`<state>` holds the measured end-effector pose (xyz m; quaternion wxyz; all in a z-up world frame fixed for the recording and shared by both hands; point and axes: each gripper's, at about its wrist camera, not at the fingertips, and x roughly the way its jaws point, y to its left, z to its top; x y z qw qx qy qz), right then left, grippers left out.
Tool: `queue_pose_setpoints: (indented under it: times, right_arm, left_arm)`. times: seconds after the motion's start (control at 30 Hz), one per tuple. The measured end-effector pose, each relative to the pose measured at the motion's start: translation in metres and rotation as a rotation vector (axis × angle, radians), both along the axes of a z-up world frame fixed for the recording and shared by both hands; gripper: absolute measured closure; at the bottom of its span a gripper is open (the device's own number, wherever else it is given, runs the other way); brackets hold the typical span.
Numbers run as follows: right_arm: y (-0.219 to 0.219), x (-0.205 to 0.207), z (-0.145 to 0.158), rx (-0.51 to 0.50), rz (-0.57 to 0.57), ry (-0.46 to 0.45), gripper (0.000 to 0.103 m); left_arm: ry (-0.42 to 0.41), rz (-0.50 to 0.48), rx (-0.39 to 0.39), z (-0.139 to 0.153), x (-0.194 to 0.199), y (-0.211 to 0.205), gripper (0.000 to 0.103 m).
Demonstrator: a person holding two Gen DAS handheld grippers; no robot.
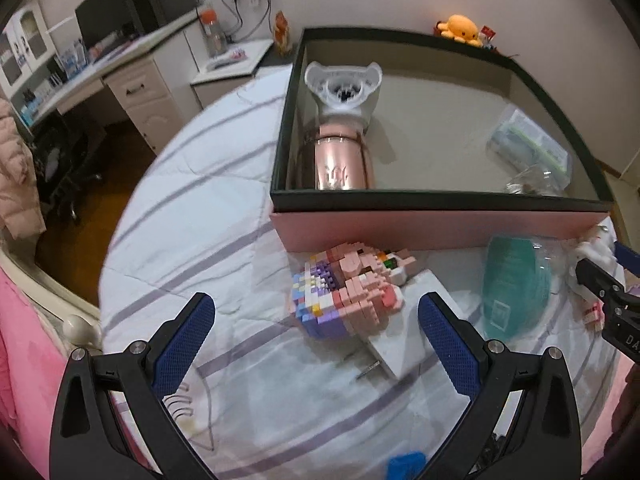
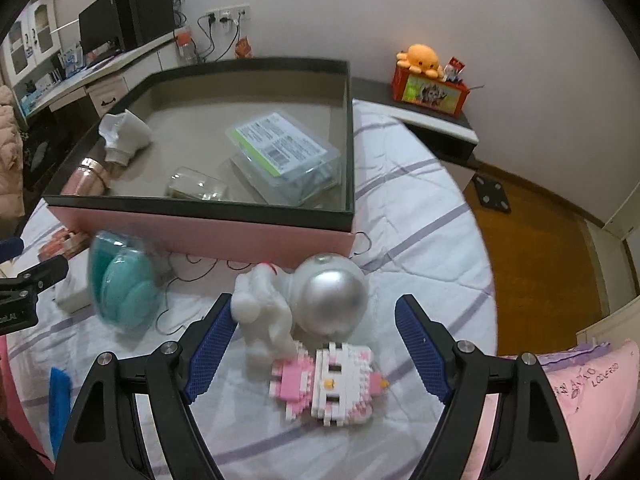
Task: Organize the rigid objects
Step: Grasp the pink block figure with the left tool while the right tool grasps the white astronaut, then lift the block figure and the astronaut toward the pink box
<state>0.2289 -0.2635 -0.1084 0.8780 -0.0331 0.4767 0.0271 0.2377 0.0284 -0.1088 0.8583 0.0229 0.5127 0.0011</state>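
Note:
A large open box with pink sides and a dark rim (image 1: 400, 194) (image 2: 200, 204) lies on the bed. Inside it are a rose-gold device with a white head (image 1: 342, 132), a clear plastic case (image 2: 282, 152) and a small glass jar (image 2: 196, 188). My left gripper (image 1: 316, 324) is open, just before a pastel block figure (image 1: 344, 292) lying on a white flat box. My right gripper (image 2: 314, 334) is open over a white figurine (image 2: 264, 320), a silver ball (image 2: 330, 300) and a pink-white block cat (image 2: 332, 380). A teal clamshell pack (image 2: 122, 284) lies left of them.
The bed has a white quilt with purple stripes (image 1: 192, 208). A desk and drawers (image 1: 136, 88) stand at the far left, a nightstand with an orange plush (image 2: 422, 56) at the back. Wooden floor (image 2: 536, 256) lies right of the bed. A thin black cord (image 2: 192, 276) trails by the box.

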Motion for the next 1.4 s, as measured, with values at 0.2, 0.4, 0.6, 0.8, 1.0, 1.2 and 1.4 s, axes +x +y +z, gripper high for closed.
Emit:
queue_pose_setpoints:
  times: [0.2,0.4,0.6,0.8,1.0,1.2,1.4]
  right_arm:
    - [-0.002,0.011,-0.015,0.061,0.022,0.006,0.026]
    - [0.004,0.005,-0.012,0.067,0.055,-0.024,0.031]
    - [0.011,-0.004,-0.003,0.057,0.070,-0.053,0.031]
    - [0.008,-0.009,0.009,0.053,0.069,-0.087,0.031]
    - [0.009,-0.024,0.026,0.047,0.058,-0.130,0.031]
    - [0.007,-0.049,0.051,0.059,0.036,-0.200,0.031]
    - [0.008,-0.084,0.079,0.072,0.032,-0.283,0.031]
  left_arm:
    - [-0.013,-0.053,-0.157,-0.006,0.004,0.009,0.025]
    - [-0.028,-0.102,-0.160,-0.001,0.000,0.005,0.042]
    - [-0.031,-0.097,-0.133,0.004,-0.004,-0.001,0.042]
    - [-0.041,-0.085,-0.124,0.012,-0.010,0.005,0.042]
    - [-0.075,-0.088,-0.121,0.027,-0.023,0.008,0.042]
    - [-0.128,-0.087,-0.133,0.050,-0.043,0.012,0.041]
    - [-0.211,-0.087,-0.124,0.079,-0.071,0.012,0.041]
